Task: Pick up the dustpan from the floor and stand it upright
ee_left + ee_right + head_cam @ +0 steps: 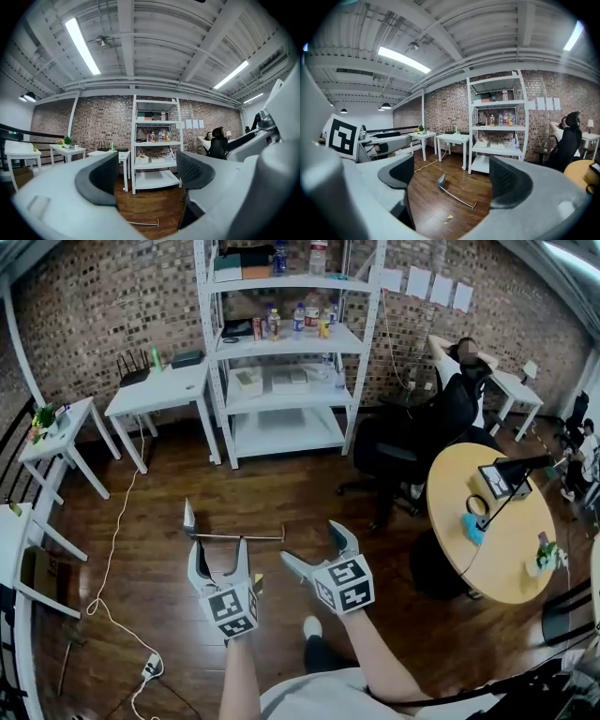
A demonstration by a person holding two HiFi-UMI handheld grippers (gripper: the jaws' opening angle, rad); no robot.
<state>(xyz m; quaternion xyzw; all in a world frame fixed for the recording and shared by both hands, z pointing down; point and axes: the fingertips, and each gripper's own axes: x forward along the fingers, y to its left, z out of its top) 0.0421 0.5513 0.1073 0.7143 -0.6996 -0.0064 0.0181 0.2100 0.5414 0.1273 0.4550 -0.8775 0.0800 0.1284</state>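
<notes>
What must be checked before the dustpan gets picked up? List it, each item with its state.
1. Left claw open, nothing between its jaws: ok.
2. Right claw open, nothing between its jaws: ok.
3. Dustpan in sight: ok, lying flat on the wooden floor ahead of both.
4. A grip on the handle: not ok, neither touches it.
5. White cable clear of the pickup spot: ok, it lies off to the left.
6. Surface of the handle: cannot tell, too small.
</notes>
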